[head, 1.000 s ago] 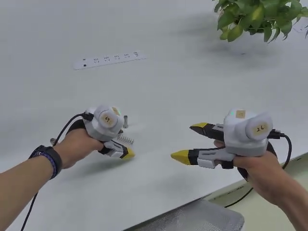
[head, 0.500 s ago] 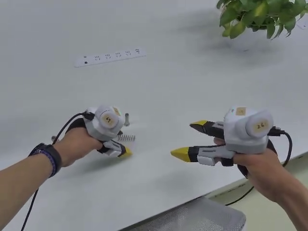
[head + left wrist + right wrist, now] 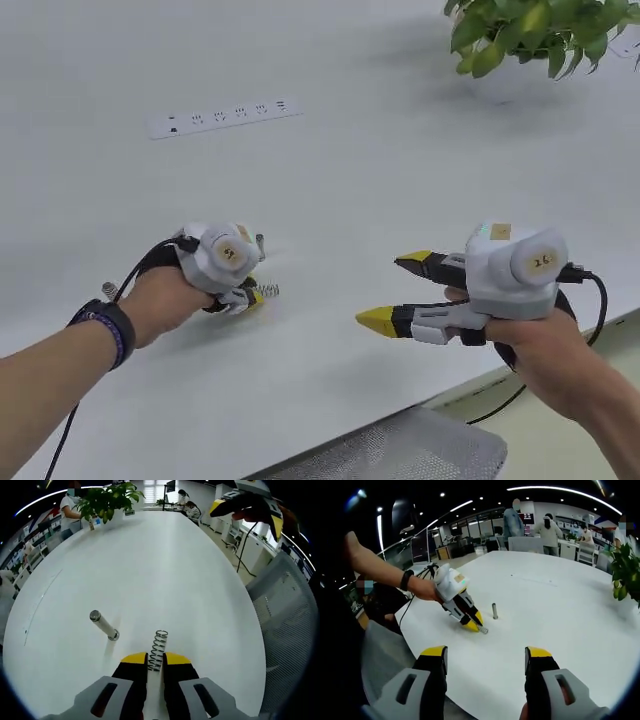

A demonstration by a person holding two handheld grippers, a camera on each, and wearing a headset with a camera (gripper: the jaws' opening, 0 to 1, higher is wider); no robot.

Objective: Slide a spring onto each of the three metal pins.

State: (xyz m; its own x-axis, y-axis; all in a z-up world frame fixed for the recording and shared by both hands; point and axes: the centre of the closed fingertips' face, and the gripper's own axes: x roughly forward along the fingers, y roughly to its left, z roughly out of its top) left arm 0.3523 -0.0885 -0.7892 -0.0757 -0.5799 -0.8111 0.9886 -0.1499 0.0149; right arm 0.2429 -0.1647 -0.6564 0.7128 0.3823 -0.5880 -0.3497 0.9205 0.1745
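Observation:
A small metal spring (image 3: 158,650) sticks forward from between the yellow tips of my left gripper (image 3: 155,659), which is shut on its near end. The spring (image 3: 267,291) sits low over the white table (image 3: 340,200) in the head view, just in front of the left gripper (image 3: 252,296). One metal pin (image 3: 103,625) stands upright on the table a little left of the spring; the same pin (image 3: 260,243) shows just behind the left gripper. My right gripper (image 3: 381,291) hovers open and holds nothing, well to the right. From the right gripper (image 3: 486,654), the pin (image 3: 495,610) stands beside the left gripper (image 3: 472,625).
A white power strip (image 3: 222,118) lies at the back of the table. A potted plant (image 3: 530,35) stands at the far right corner. A grey mesh chair (image 3: 400,450) sits below the table's near edge. Several people stand far off in the room.
My left gripper's jaws have shut on the spring, which lay loose between them before. The right gripper has stayed open in place.

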